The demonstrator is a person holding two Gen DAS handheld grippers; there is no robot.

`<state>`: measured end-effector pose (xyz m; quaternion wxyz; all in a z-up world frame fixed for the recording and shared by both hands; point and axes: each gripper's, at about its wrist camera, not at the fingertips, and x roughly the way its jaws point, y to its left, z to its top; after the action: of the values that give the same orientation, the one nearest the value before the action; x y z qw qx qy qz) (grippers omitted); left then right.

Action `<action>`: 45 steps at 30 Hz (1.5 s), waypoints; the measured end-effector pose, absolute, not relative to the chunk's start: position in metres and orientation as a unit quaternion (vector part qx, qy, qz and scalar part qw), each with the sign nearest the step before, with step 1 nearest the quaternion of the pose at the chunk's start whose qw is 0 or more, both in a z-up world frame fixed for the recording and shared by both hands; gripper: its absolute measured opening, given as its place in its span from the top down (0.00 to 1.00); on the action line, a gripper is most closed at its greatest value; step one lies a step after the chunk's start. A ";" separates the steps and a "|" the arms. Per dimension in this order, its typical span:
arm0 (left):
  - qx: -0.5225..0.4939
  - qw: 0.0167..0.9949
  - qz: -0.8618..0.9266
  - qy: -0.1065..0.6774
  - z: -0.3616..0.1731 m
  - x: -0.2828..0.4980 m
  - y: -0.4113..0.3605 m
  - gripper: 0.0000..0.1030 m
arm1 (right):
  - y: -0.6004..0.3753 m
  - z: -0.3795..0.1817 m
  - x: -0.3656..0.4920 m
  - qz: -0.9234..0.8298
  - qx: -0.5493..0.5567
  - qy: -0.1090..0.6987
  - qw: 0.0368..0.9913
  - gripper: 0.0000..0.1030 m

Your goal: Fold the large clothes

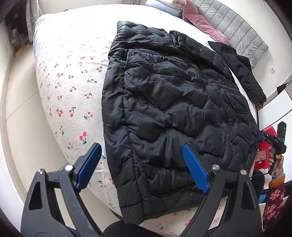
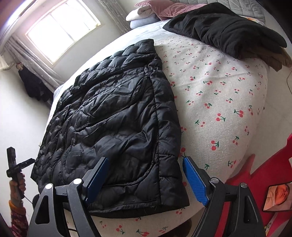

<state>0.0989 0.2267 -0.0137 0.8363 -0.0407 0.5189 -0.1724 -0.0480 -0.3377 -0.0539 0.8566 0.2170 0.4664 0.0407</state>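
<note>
Item: black puffer jacket (image 1: 173, 102), flat on my cherry-print bed (image 1: 69, 87), frame centre. Left gripper (image 1: 142, 164) and right gripper (image 2: 146, 178): fingers spread wide, empty, above its lower hem.

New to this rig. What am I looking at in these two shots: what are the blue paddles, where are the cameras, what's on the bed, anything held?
No robot here: a person holds a two-finger gripper in each hand, each carrying a fisheye camera that looks along its blue fingers. One picture comes from the left gripper, the other from the right gripper. Each view also catches the person's other hand at its edge. Both stand open and hold nothing. On the cherry-print bed lies a black puffer jacket, partly folded, hem towards the grippers. Farther back sit another dark garment and pillows.
</note>
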 end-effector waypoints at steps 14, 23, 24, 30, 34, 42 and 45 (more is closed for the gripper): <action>-0.022 0.852 -0.214 0.477 -0.005 0.225 0.186 0.29 | -0.276 -0.004 -0.008 0.005 0.122 0.452 0.884 0.19; -0.082 0.826 -0.232 0.508 -0.038 0.290 0.199 0.59 | -0.187 0.024 0.081 0.101 0.098 0.432 0.891 0.19; -0.094 0.822 -0.239 0.509 -0.040 0.293 0.202 0.64 | -0.172 0.020 0.095 0.118 0.098 0.439 0.885 0.19; -0.158 0.793 -0.300 0.505 -0.044 0.298 0.213 0.92 | -0.083 -0.018 0.176 0.188 0.084 0.482 0.852 0.25; -0.155 0.793 -0.348 0.475 -0.026 0.281 0.217 0.95 | -0.057 -0.044 0.219 0.216 0.135 0.492 0.832 0.34; -0.115 0.796 -0.395 0.444 0.001 0.233 0.230 0.96 | -0.048 -0.066 0.233 0.270 0.215 0.466 0.815 0.93; -0.086 0.794 -0.396 0.454 -0.003 0.214 0.241 0.96 | -0.050 -0.047 0.204 0.327 0.212 0.442 0.808 0.94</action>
<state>0.2135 0.2413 -0.0028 0.7938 -0.0864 0.4535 -0.3960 0.2041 -0.0499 -0.0473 0.8080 0.2116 0.4423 0.3267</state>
